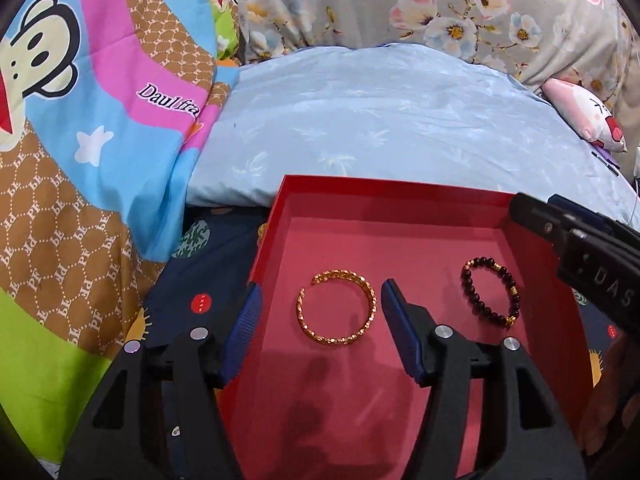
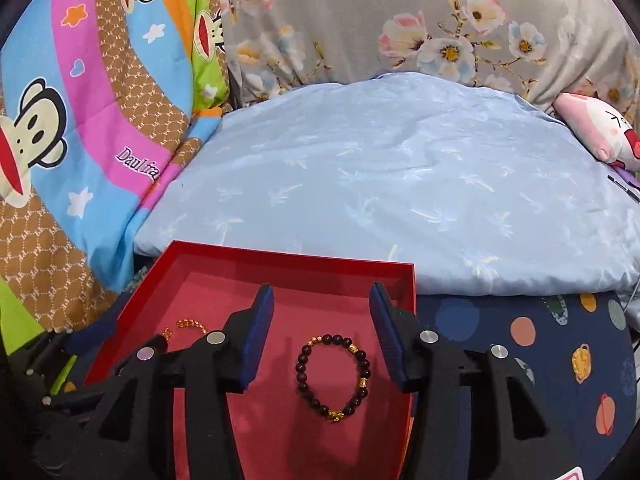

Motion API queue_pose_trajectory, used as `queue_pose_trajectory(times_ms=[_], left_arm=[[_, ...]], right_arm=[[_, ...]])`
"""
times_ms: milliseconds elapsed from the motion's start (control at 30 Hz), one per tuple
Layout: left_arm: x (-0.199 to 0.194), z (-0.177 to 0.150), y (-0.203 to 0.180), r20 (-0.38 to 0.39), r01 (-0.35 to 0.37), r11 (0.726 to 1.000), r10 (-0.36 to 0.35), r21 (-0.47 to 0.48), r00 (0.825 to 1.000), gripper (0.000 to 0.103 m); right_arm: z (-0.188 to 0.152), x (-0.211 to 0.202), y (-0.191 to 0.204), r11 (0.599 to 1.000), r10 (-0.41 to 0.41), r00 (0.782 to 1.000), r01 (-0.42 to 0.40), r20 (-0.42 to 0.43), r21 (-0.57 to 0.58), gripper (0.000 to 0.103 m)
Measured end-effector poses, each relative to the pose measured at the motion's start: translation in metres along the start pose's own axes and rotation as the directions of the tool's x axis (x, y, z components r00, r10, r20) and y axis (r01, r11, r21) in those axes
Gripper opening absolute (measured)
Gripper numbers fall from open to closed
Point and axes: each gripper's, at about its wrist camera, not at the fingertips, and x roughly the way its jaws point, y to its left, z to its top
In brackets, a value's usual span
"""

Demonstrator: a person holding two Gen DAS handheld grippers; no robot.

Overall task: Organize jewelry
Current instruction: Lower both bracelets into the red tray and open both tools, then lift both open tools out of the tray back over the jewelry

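Your left gripper (image 1: 320, 316) hung spread over the gold bangle (image 1: 337, 307) in the red box (image 1: 400, 192). Your right gripper (image 2: 322, 336) hung spread over the bead bracelet (image 2: 333, 376).

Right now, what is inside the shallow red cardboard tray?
Two pieces lie apart on the shallow red cardboard tray floor: a twisted gold open bangle and a dark beaded bracelet with gold charms. The near floor is hidden behind both open grippers' arms.
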Motion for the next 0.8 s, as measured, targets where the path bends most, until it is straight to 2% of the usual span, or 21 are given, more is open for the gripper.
queue_pose_trajectory(times_ms=[433,500,567,600,800], left_arm=[[0.0,-0.008,0.017,-0.02,-0.03,0.999,0.029,-0.016,0.999,0.059],[-0.006,-0.01,0.018,-0.015,-0.034,0.999,0.033,-0.013,0.999,0.059],[-0.016,-0.012,0.018,0.0,-0.043,0.999,0.043,-0.004,0.999,0.059],[-0.022,-0.014,0.018,0.008,-0.047,0.999,0.047,0.001,0.999,0.059],[-0.056,-0.03,0.017,0.021,-0.044,0.999,0.044,0.016,0.999,0.062]], right_arm=[[0.0,0.005,0.024,0.999,0.005,1.0,-0.005,-0.004,-0.042,0.049],[-0.002,-0.004,0.021,1.0,0.008,1.0,-0.008,0.003,-0.021,0.05],[-0.006,-0.015,0.019,1.0,0.02,1.0,-0.02,0.004,0.005,0.059],[-0.01,-0.023,0.019,1.0,0.024,1.0,-0.024,0.005,0.009,0.059],[-0.038,-0.075,0.033,0.999,0.001,1.0,0.0,0.022,-0.044,0.063]])
